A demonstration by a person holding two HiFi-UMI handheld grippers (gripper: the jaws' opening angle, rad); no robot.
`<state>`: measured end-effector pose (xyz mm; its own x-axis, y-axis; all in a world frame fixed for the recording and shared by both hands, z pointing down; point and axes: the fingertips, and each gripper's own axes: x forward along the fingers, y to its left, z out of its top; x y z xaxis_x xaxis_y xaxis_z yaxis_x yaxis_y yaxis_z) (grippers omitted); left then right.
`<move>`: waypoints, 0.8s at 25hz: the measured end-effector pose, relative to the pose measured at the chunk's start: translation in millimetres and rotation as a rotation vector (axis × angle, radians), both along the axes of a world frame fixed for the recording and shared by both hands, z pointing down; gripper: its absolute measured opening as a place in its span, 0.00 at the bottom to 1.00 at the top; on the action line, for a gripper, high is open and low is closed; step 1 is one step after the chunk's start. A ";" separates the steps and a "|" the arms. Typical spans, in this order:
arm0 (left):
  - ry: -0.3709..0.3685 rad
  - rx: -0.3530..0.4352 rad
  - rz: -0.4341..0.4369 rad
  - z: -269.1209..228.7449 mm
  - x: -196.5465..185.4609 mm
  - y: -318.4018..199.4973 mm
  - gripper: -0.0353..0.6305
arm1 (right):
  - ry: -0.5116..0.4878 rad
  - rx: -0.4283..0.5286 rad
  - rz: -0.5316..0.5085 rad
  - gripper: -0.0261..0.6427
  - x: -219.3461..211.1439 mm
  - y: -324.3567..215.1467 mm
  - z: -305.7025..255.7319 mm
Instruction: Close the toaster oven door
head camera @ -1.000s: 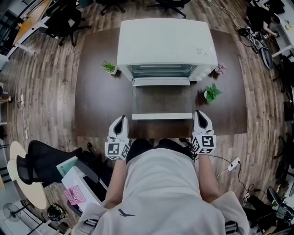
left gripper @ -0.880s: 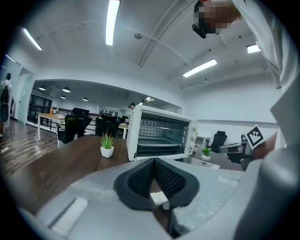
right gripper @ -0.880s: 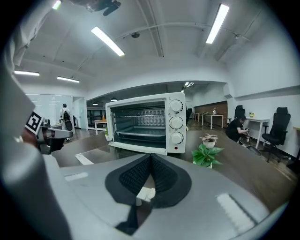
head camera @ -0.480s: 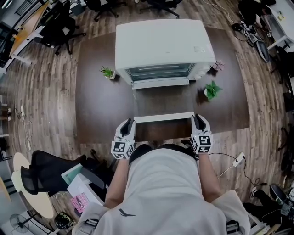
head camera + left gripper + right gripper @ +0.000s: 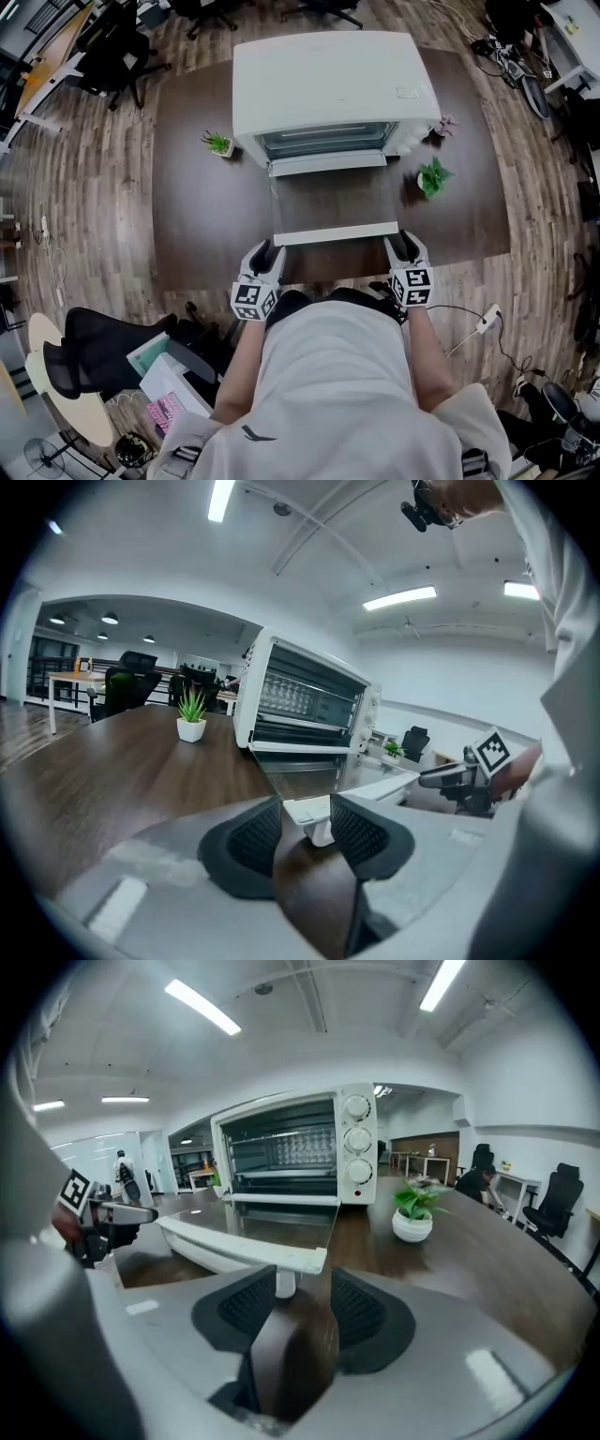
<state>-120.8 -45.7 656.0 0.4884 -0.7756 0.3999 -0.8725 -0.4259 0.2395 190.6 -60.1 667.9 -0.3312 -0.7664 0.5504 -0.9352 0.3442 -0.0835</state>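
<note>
The white toaster oven (image 5: 333, 89) stands at the back of the dark table (image 5: 197, 216). Its glass door (image 5: 333, 202) lies folded down flat toward me, and the white handle bar (image 5: 335, 233) is at its near edge. My left gripper (image 5: 265, 253) is at the bar's left end and my right gripper (image 5: 403, 246) at its right end. Both sets of jaws are opening. In the left gripper view the handle's end (image 5: 314, 816) sits between the pads (image 5: 255, 834) without being pressed. In the right gripper view the handle's end (image 5: 281, 1258) lies the same way between the spread pads (image 5: 361, 1309).
A small potted plant (image 5: 218, 142) stands left of the oven. A green one (image 5: 432, 177) and a tiny pink one (image 5: 447, 125) stand to its right. The table's near edge runs just under the grippers. An office chair (image 5: 84, 342) and boxes are on the floor to my left.
Both grippers have come forward to the ends of the handle bar, and their jaws have spread from shut to open. The door still lies flat.
</note>
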 end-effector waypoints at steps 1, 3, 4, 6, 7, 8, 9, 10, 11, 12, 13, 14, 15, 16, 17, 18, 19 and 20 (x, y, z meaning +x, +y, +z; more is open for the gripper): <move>-0.003 0.000 0.006 0.3 1.0 0.2 0.29 | 0.003 -0.030 -0.017 0.31 -1.9 2.5 7.9; -0.008 0.004 0.013 -0.8 1.9 0.5 0.29 | 0.018 -0.077 -0.037 0.32 -5.8 4.7 22.4; -0.008 0.006 0.014 -1.9 1.9 0.4 0.29 | 0.034 -0.093 -0.041 0.32 -7.8 3.8 27.9; -0.007 0.010 0.014 -3.7 1.9 0.5 0.29 | 0.080 -0.116 -0.047 0.33 -11.2 -0.5 34.4; -0.006 0.011 0.014 -4.4 2.0 0.9 0.29 | 0.095 -0.121 -0.054 0.33 -13.3 -2.8 35.3; -0.006 0.012 0.014 -4.8 2.2 1.5 0.29 | 0.102 -0.122 -0.064 0.32 -15.3 -4.5 35.3; -0.007 0.012 0.015 -5.0 2.3 2.2 0.29 | 0.103 -0.123 -0.073 0.31 -16.4 -5.2 35.0; -0.007 0.011 0.016 -4.7 2.3 2.8 0.29 | 0.102 -0.122 -0.080 0.31 -16.7 -5.4 34.7; -0.008 0.009 0.017 -4.2 2.2 3.3 0.29 | 0.096 -0.120 -0.085 0.31 -16.9 -5.5 34.0; -0.008 0.008 0.018 -3.5 2.1 3.6 0.29 | 0.079 -0.116 -0.089 0.31 -17.9 -6.2 32.6; -0.008 0.007 0.019 -3.0 2.1 3.7 0.29 | 0.047 -0.111 -0.089 0.29 -19.6 -8.0 29.8; -0.009 0.007 0.020 -2.8 2.4 3.8 0.29 | 0.005 -0.108 -0.081 0.28 -21.2 -10.7 26.1; -0.011 0.007 0.022 -2.8 2.9 4.0 0.29 | -0.035 -0.108 -0.070 0.28 -22.2 -13.6 22.8; -0.015 0.008 0.023 -3.0 3.6 4.3 0.29 | -0.061 -0.112 -0.060 0.27 -22.4 -15.5 21.1; -0.017 0.008 0.023 -3.0 4.0 4.6 0.29 | -0.072 -0.119 -0.054 0.27 -22.3 -16.2 21.3; -0.019 0.008 0.024 -2.9 4.3 4.8 0.29 | -0.075 -0.128 -0.048 0.26 -22.2 -16.0 22.4; -0.020 0.008 0.025 -3.0 4.7 4.7 0.29 | -0.076 -0.134 -0.044 0.25 -22.2 -15.7 22.8; -0.025 0.009 0.030 -3.2 5.5 4.6 0.29 | -0.078 -0.134 -0.041 0.25 -22.0 -15.6 21.4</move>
